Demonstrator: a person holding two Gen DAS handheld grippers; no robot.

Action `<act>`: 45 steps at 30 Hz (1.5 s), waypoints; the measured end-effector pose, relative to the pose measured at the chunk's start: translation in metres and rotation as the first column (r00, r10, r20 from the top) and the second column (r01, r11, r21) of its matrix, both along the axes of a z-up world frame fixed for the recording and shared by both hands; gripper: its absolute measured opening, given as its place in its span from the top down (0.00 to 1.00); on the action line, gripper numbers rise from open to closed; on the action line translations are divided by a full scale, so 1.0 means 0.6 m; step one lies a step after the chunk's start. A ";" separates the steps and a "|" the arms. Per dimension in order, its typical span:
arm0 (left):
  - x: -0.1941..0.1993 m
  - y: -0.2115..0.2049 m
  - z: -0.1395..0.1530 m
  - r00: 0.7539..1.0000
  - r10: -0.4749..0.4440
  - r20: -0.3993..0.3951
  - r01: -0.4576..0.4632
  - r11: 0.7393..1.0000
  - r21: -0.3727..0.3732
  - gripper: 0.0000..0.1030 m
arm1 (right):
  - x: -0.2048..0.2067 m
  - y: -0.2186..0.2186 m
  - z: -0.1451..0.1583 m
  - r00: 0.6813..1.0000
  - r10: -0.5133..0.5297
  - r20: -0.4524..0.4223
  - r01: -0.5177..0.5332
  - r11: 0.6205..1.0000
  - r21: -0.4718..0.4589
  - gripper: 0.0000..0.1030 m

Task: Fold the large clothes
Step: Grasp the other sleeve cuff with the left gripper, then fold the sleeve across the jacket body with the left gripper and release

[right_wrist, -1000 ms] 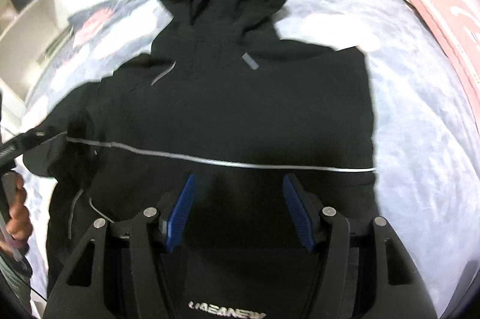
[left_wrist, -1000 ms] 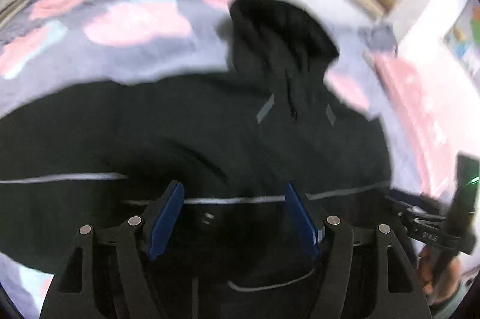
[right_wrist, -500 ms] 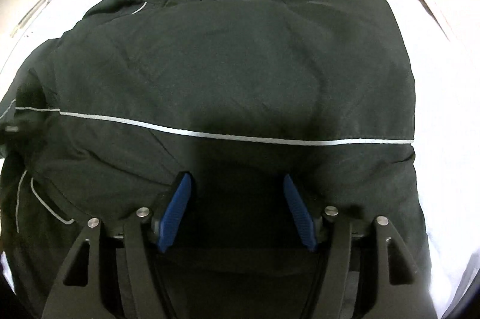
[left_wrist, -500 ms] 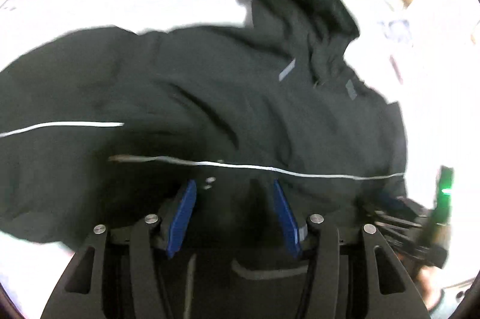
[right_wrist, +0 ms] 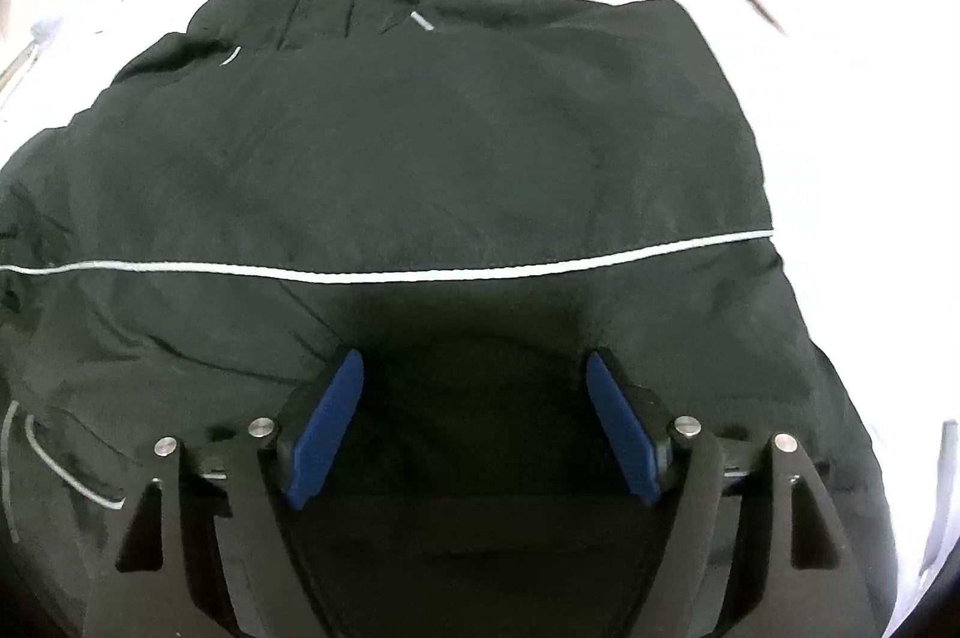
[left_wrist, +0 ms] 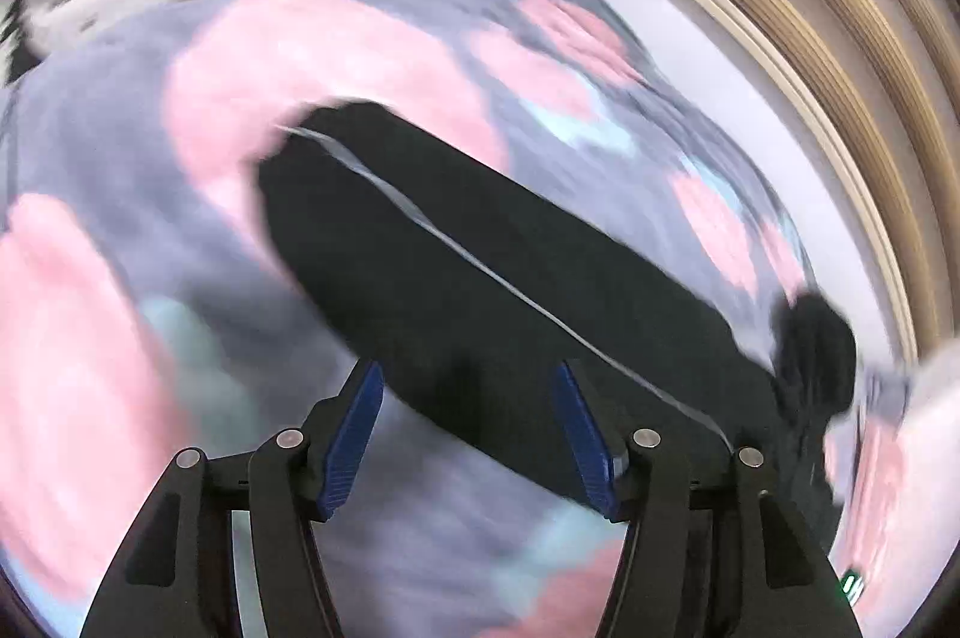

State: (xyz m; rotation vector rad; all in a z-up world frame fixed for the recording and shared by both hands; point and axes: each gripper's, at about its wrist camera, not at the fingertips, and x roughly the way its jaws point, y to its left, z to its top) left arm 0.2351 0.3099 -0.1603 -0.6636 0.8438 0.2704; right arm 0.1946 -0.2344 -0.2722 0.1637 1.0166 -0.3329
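Bed cover (left_wrist: 120, 170), grey with pink patches, is motion-blurred in the left view and washed out white in the right. Black hooded jacket (right_wrist: 420, 146) lies flat on it, hem cut off. Left gripper (left_wrist: 468, 434) and right gripper (right_wrist: 474, 422) both gape wide, holding nothing.

Black hooded jacket (right_wrist: 420, 146) looks like matte woven cloth; the grey-and-pink patterned bedspread (left_wrist: 120, 194) under it looks soft, fuzzy.
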 end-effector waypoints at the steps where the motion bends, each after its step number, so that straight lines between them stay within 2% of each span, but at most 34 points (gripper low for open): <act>1: -0.003 0.030 -0.004 1.000 0.023 0.015 -0.023 1.000 -0.019 0.40 | -0.004 0.005 0.000 1.000 -0.012 0.004 0.012 1.000 -0.006 0.22; 3: -0.001 0.078 -0.014 0.997 0.057 0.043 -0.055 0.997 -0.049 0.40 | -0.014 0.011 0.001 1.000 -0.024 0.012 0.025 0.999 -0.026 0.21; 7: 0.019 0.153 -0.052 0.994 0.112 0.019 -0.111 0.992 -0.061 0.40 | -0.026 0.024 -0.001 1.000 -0.026 0.017 0.027 0.999 -0.046 0.20; 10: 0.049 0.172 -0.080 0.994 0.112 0.017 -0.110 0.990 -0.091 0.40 | -0.025 0.027 0.000 0.999 -0.029 0.016 0.030 0.998 -0.055 0.18; 14: 0.078 0.190 -0.114 0.992 0.121 -0.029 -0.123 0.989 -0.084 0.40 | -0.026 0.009 0.000 0.999 -0.040 0.019 0.041 0.998 -0.053 0.15; 16: 0.088 0.192 -0.121 0.992 0.120 -0.026 -0.122 0.989 -0.086 0.41 | -0.020 0.007 -0.002 0.999 -0.041 0.019 0.042 0.998 -0.049 0.14; 17: 0.090 0.190 -0.119 0.993 0.117 -0.015 -0.118 0.990 -0.075 0.56 | -0.009 0.001 -0.004 0.999 -0.041 0.018 0.041 0.998 -0.048 0.14; 19: 0.090 0.176 -0.102 0.996 0.089 0.006 -0.089 0.996 -0.023 0.77 | 0.000 -0.003 -0.006 0.999 -0.041 0.017 0.041 0.998 -0.048 0.14; 20: 0.090 0.168 -0.092 0.997 0.078 0.017 -0.078 0.997 0.005 0.83 | -0.001 -0.002 -0.006 0.999 -0.040 0.018 0.041 0.998 -0.048 0.14; 23: 0.082 0.134 -0.044 0.997 0.036 0.071 -0.041 0.996 0.074 0.86 | 0.008 -0.008 -0.009 0.999 -0.040 0.021 0.041 0.998 -0.040 0.13; 26: 0.072 0.087 0.015 0.989 -0.029 0.148 0.013 0.994 0.110 0.87 | 0.018 -0.012 -0.012 0.999 -0.041 0.021 0.041 0.999 -0.033 0.13; 30: 0.073 -0.009 0.086 0.961 -0.163 0.222 0.127 0.977 0.170 0.88 | 0.024 -0.017 -0.014 0.999 -0.040 0.024 0.041 0.999 -0.022 0.13; 32: 0.079 -0.075 0.118 0.936 -0.253 0.245 0.204 0.956 0.210 0.88 | 0.026 -0.017 -0.015 0.999 -0.039 0.025 0.039 0.999 -0.017 0.12; 34: 0.090 -0.154 0.146 0.898 -0.350 0.266 0.289 0.926 0.243 0.88 | 0.026 -0.018 -0.015 0.999 -0.039 0.024 0.039 0.999 -0.012 0.12; 39: 0.110 -0.339 0.162 0.790 -0.538 0.293 0.489 0.842 0.227 0.88 | 0.032 -0.021 -0.007 1.000 0.000 -0.019 0.000 1.000 0.008 0.12; 42: 0.123 -0.465 0.142 0.709 -0.652 0.270 0.613 0.758 0.222 0.88 | 0.029 -0.030 0.013 0.998 0.038 -0.056 -0.035 0.998 0.059 0.12; 45: 0.140 -0.592 0.091 0.613 -0.767 0.189 0.735 0.642 0.218 0.88 | 0.005 -0.038 0.040 0.997 0.069 -0.038 -0.064 0.992 0.112 0.12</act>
